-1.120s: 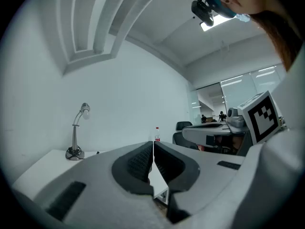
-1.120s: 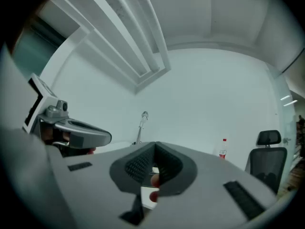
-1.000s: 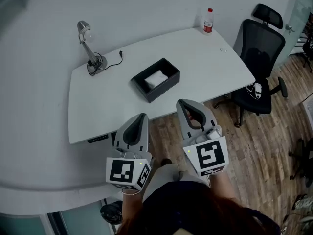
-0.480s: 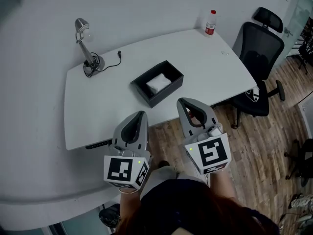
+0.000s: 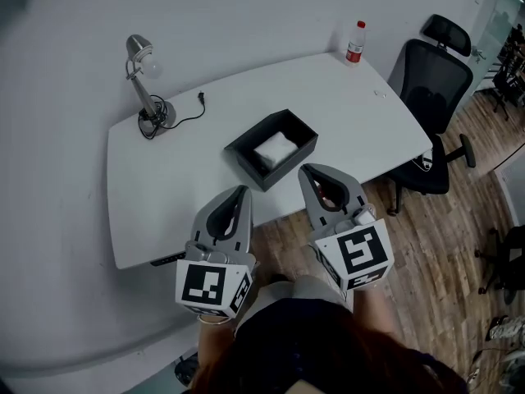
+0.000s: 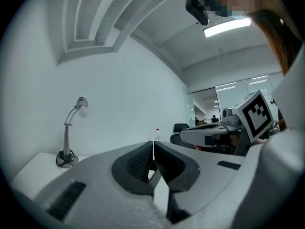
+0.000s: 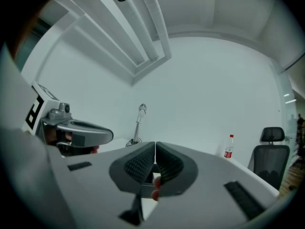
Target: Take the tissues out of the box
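Observation:
A black open box stands on the middle of the white table, with a white stack of tissues inside it. My left gripper hovers over the table's near edge, short of the box and to its left, shut and empty. My right gripper is held just in front of the box's near right corner, also shut with nothing in it. In the left gripper view the jaws meet tip to tip, and in the right gripper view the jaws do the same. The box is hidden behind the jaws in both gripper views.
A grey desk lamp with a coiled cable stands at the table's far left. A red-capped bottle is at the far right corner. A black office chair stands to the right on the wood floor.
The table and box have drawn a little nearer and lower in the head view. Both grippers stay shut and now sit closer to the box.

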Motion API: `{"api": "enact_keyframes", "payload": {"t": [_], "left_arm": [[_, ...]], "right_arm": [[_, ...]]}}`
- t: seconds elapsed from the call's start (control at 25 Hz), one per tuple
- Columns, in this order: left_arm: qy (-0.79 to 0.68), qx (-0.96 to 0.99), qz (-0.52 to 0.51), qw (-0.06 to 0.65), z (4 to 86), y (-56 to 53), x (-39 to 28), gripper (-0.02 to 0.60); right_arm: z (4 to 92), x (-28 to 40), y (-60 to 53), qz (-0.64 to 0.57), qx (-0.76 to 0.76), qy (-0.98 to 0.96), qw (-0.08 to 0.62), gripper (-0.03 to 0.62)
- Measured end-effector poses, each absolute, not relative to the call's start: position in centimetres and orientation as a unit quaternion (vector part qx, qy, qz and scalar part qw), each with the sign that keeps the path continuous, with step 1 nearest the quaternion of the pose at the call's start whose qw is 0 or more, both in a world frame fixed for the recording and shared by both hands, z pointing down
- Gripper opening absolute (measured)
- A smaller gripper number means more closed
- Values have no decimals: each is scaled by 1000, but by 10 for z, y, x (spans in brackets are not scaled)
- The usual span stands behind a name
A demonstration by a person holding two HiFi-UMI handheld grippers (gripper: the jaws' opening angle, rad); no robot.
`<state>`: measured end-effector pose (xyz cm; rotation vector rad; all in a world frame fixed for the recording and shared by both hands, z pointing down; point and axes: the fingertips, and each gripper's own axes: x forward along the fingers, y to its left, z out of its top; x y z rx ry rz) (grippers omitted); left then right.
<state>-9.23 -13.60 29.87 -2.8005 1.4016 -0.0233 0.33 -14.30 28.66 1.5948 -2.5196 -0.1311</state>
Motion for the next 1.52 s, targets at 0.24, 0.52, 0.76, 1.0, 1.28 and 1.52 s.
{"api": "enact_keyframes", "payload": {"t": [0.24, 0.52, 0.76, 1.0, 1.28, 1.52], "left_arm": [[432, -902, -8, -1, 302, -148, -93, 26], [425, -905, -10, -5, 309, -160, -88, 26], [422, -907, -11, -5, 312, -174, -84, 26], [421, -907, -12, -5, 313, -194, -84, 26], [418, -908, -18, -6, 316, -223, -85, 26], [415, -909, -21, -12, 319, -249, -86, 26]], "right_arm": [[291, 3, -154, -36, 543, -834, 92, 26], [301, 4, -165, -30, 540, -835, 107, 54], [307, 2, -180, -30, 530, -839, 121, 83], [314, 1, -201, -24, 523, -842, 129, 109], [330, -6, -228, -12, 509, -847, 154, 140], [348, -10, -250, 4, 496, -849, 182, 164]]}}
